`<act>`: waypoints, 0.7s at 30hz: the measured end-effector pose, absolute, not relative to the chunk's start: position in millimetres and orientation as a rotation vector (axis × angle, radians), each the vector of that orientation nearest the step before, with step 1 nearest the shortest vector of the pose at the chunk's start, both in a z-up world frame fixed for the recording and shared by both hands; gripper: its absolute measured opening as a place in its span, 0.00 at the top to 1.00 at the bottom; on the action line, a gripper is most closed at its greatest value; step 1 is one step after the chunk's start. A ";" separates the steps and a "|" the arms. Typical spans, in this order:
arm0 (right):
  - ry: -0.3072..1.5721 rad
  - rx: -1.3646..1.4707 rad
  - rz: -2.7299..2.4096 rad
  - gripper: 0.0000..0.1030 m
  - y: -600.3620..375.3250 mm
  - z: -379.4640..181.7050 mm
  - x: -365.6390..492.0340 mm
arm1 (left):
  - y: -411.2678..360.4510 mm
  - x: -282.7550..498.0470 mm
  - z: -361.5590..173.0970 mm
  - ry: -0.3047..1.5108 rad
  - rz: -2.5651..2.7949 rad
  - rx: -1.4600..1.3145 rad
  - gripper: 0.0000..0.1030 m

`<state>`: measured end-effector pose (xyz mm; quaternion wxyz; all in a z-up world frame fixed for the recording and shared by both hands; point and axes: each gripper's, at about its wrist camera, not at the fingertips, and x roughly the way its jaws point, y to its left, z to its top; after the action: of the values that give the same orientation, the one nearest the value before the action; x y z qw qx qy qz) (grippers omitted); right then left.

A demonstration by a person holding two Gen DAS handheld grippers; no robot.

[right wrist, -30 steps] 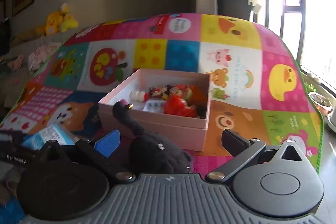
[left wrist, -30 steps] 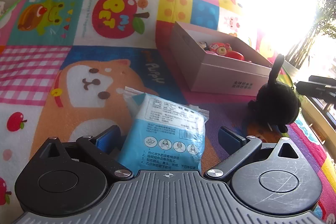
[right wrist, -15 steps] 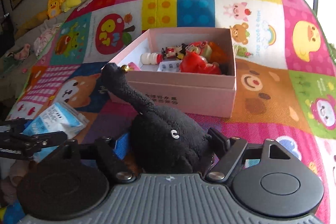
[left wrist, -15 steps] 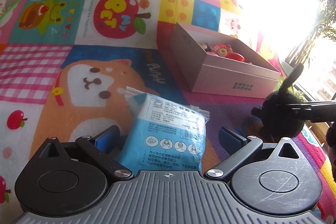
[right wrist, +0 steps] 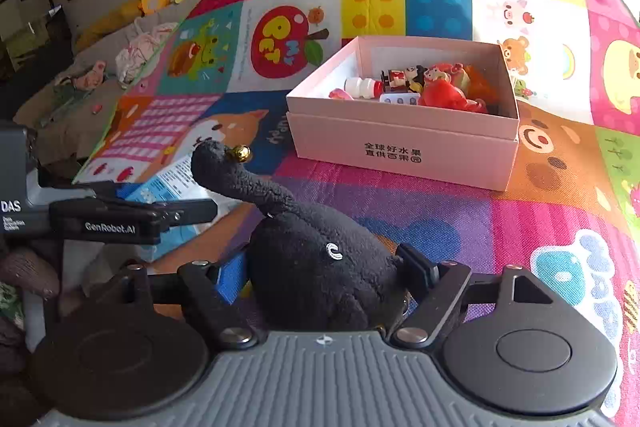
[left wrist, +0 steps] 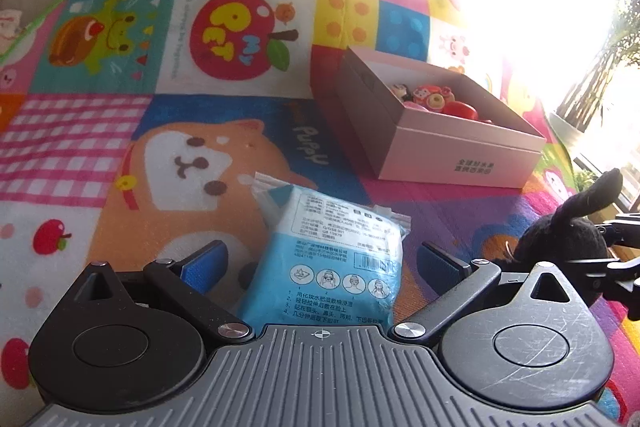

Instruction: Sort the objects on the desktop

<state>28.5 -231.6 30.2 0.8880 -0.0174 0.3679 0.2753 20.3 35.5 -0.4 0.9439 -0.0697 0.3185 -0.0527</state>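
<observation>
Now black plush toy (right wrist: 320, 279) clamped btwn right gripper (right wrist: 324, 275) pads.

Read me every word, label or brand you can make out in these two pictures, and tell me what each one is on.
"GenRobot.AI": side of the left gripper.
"DAS": the grey body behind it; smaller lines under it unreadable.
"PET" and "MY": apple on the play mat.
"PUPPY": mat, beside the dog.
"Vroom Vroom": mat, far edge.
"全球好水果 直供百果园": front of the pink box.
Blue packet: Chinese print, too small.

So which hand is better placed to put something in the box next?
Right: its tool already grips the black plush, facing the box. The left tool only straddles the packet, open.
</observation>
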 end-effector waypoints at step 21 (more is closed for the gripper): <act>0.715 -0.114 0.553 0.22 -224.4 20.5 10.8 | -35.0 24.0 50.1 0.523 -0.338 0.078 0.00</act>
<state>10.8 -224.4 20.5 0.8981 -0.0552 0.3451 0.2669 24.0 -35.0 50.1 0.9511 0.0382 0.2573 -0.1664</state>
